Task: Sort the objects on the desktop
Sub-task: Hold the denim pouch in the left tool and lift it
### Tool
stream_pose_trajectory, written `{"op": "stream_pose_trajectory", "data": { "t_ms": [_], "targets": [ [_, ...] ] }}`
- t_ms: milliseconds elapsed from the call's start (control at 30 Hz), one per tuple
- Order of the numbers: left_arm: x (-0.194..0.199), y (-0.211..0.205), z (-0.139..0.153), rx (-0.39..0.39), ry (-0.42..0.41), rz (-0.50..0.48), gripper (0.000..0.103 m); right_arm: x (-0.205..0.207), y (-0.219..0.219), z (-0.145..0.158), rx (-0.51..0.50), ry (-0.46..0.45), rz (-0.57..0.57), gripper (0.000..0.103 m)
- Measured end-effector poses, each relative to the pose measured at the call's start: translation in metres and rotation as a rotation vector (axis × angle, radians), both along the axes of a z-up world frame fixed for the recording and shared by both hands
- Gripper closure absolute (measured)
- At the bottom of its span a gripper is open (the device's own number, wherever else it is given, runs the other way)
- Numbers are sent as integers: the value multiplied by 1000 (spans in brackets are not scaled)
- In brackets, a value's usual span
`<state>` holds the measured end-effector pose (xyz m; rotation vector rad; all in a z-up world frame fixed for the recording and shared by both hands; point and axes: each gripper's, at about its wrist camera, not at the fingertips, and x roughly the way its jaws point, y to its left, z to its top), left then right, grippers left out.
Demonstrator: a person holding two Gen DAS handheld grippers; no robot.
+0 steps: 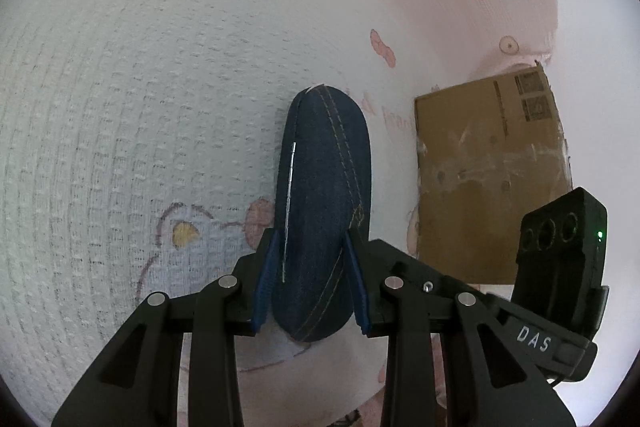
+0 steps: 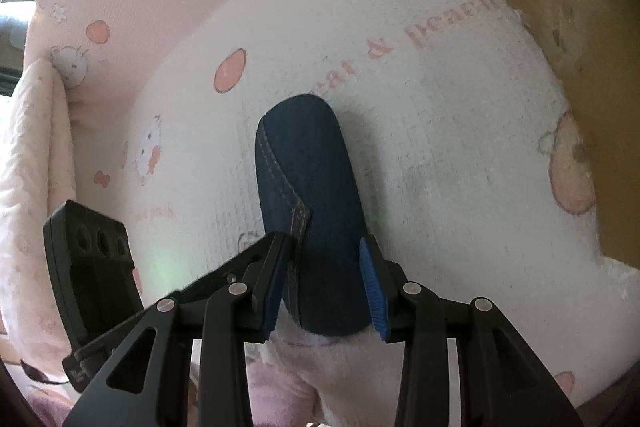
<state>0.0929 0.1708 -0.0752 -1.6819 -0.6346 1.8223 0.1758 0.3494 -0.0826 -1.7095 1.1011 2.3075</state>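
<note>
In the left wrist view, a dark blue denim case (image 1: 328, 155) with tan stitching and a thin silver edge line points away from me. My left gripper (image 1: 311, 235) is shut on its near end, blue pads (image 1: 265, 279) pressing both sides. In the right wrist view, a similar denim case (image 2: 304, 155) is clamped the same way by my right gripper (image 2: 324, 239), blue pads (image 2: 374, 287) on its flanks. Neither view shows the other gripper. I cannot tell whether the cases touch the cloth below.
A white and pink cartoon-print cloth (image 1: 120, 107) covers the surface (image 2: 440, 147). A brown cardboard box (image 1: 488, 179) stands to the right, close to the right gripper (image 2: 580, 7). A folded pale pink blanket (image 2: 36, 167) lies at the left edge.
</note>
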Motion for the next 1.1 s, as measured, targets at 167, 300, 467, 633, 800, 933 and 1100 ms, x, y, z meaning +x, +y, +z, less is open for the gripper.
{"op": "stream_pose_trajectory", "data": {
  "t_ms": [167,300,467,633,800,933,1100],
  "targets": [
    [-6,-2,-2,14,-32,7,67,-3,5,-4,-19,32,-5,68],
    [-14,-1,-1,5,-24,5,65,-8,11,-9,-58,57,-30,68],
    [-30,-2,-11,52,-72,39,61,-14,19,-16,-106,89,-62,68],
    [-33,-3,-19,92,-93,60,56,-20,26,-23,-151,112,-100,66],
    [-29,-7,-23,113,-108,96,56,-17,34,-36,-249,101,-161,62],
    [-27,-4,-17,69,-66,78,56,-9,33,-38,-255,98,-169,61],
    [-28,-8,-15,51,-55,76,56,-8,24,-37,-255,120,-166,62]
  ]
}}
